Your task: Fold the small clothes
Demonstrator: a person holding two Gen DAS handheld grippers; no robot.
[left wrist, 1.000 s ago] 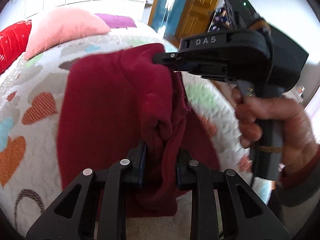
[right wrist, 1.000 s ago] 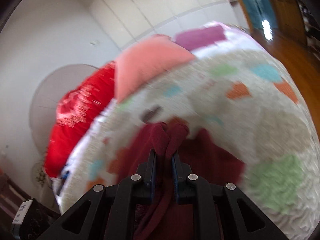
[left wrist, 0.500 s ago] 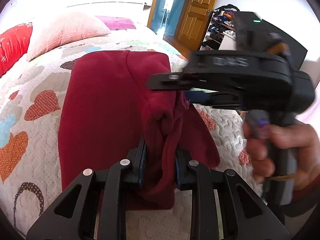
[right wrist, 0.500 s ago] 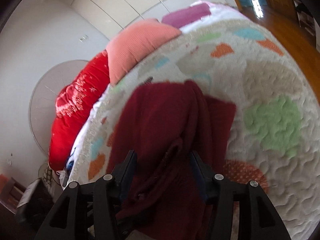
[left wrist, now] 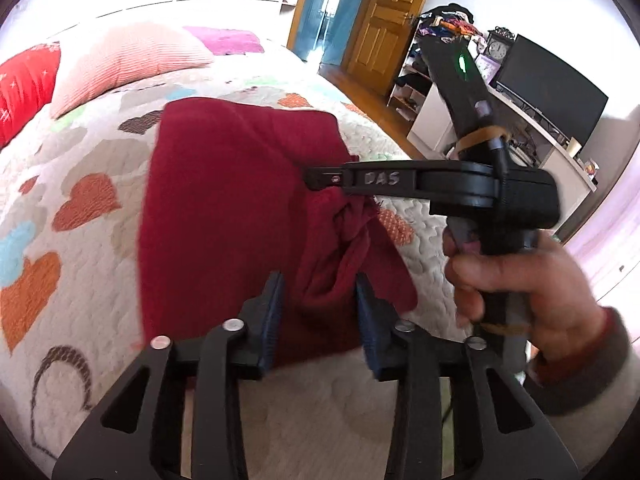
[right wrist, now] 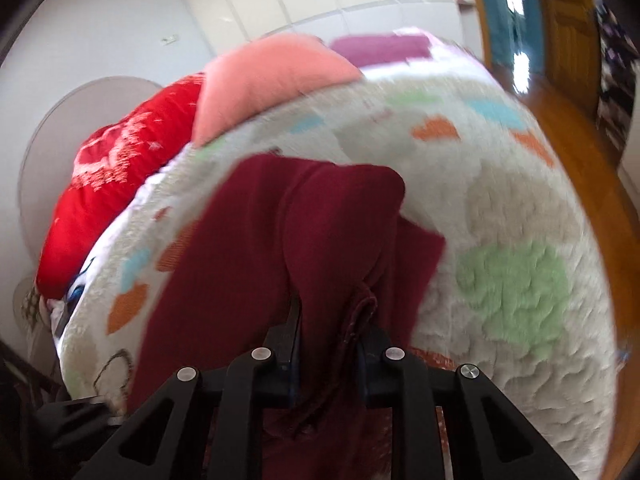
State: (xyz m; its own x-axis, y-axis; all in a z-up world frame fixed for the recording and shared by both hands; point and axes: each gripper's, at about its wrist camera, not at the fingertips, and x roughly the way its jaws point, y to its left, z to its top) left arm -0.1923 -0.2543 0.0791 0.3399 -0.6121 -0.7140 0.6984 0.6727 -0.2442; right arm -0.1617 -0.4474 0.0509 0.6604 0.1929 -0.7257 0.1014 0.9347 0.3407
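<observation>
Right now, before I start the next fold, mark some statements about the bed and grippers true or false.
1. The maroon garment lies on the heart-print quilt. True.
2. Fabric sits between the left gripper's fingers. True.
3. The pink pillow lies on the garment. False: it sits apart, beside the red pillow.
4. The right gripper is clear of the garment. False: fabric bunches between its fingers.

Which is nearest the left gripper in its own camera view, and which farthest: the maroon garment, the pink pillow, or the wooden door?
1. Maroon garment: bunched between the fingers of the left gripper, spread just ahead.
2. Pink pillow: at the head of the bed, up and to the left.
3. Wooden door: past the bed, across the room, upper right.
</observation>
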